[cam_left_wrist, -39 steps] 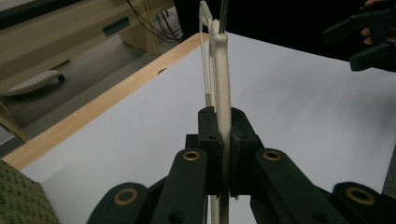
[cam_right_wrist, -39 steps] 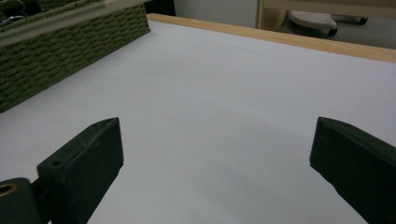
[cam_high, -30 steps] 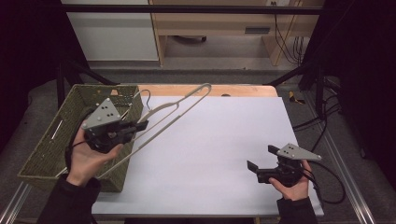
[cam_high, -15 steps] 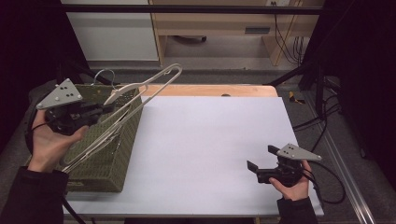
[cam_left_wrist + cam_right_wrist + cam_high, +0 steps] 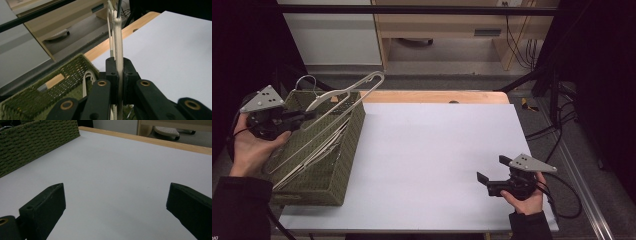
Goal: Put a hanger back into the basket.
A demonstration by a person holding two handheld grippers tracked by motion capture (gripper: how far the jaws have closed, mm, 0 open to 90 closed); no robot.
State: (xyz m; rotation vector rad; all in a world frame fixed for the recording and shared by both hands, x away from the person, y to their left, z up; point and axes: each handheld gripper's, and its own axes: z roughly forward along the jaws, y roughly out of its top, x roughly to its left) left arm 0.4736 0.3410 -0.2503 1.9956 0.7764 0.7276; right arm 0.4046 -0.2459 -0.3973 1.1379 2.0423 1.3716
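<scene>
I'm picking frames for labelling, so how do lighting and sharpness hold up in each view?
High view: the white table is evenly lit, surroundings fall to black. Left gripper view: the hanger in the left claw is sharp, the basket slightly soft. Right gripper view: the right claw is dark and blurred, table even.

High view steeply down over the white table [image 5: 432, 150]; both gripper views low, close, sharing its basket [image 5: 37, 142].

Nothing here carries writing I can read: no label, brand, number or sign on anything on or around the table.
</scene>
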